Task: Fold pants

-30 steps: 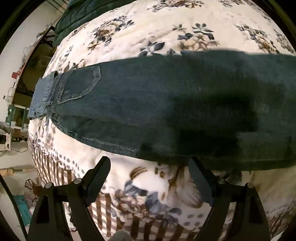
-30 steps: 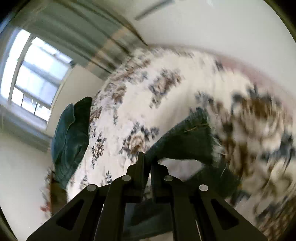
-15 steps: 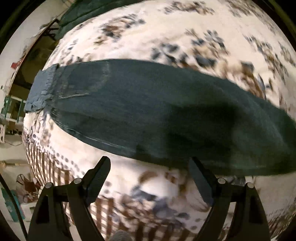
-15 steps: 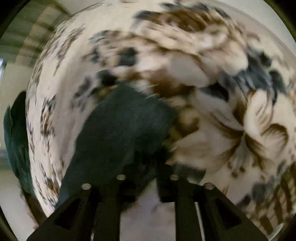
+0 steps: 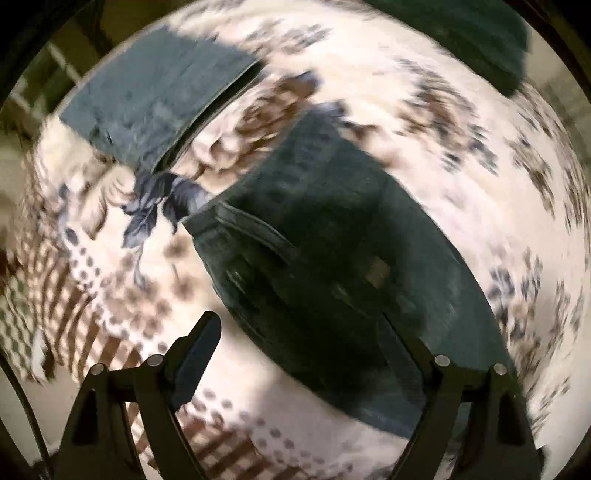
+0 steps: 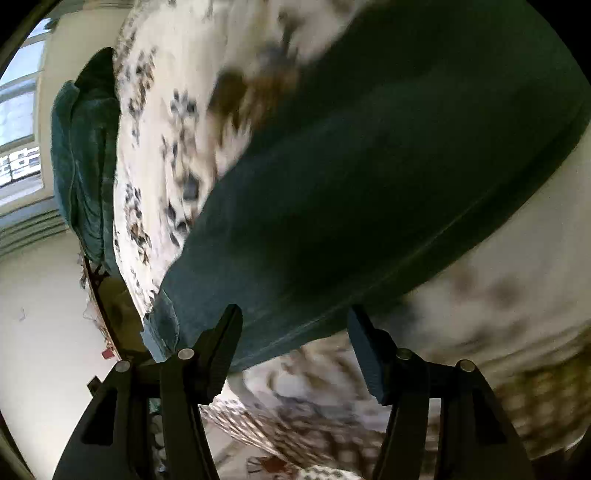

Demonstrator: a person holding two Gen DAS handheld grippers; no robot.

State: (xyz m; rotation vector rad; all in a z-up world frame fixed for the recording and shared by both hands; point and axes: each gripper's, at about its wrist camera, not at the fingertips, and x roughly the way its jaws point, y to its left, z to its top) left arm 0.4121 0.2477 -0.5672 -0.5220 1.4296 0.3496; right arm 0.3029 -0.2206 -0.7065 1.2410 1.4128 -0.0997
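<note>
Left wrist view, heavy motion blur: folded denim piece point(image 5: 155, 96) upper left, lighter blue-grey, flat, layered edge showing along its right side; looks like a separate folded garment, can't confirm. Under it the bedspread point(image 5: 388, 122), soft cream fabric with brown and navy floral print, dots and brown stripes toward the lower-left border. Centre to right, the pants point(image 5: 332, 258), dark green-blue denim, lying flat on the bedspread, stitched seam lines at their left end, a small tan patch near the middle. Left gripper point(image 5: 299, 350) points down over the pants' lower edge, jaws wide, nothing clamped; left finger over bare bedspread, right finger over denim. Top right, a dark teal blanket point(image 5: 480, 33), plush-looking. Right wrist view: window point(image 6: 18, 122) at far left, same teal blanket point(image 6: 85, 166) bunched at the bed edge, then pants point(image 6: 369, 166) running as a broad dark band with a long side seam, hem end near the left finger. Right gripper point(image 6: 295, 350) jaws have just been opening, now about half apart, pads not pressing on any cloth.
</note>
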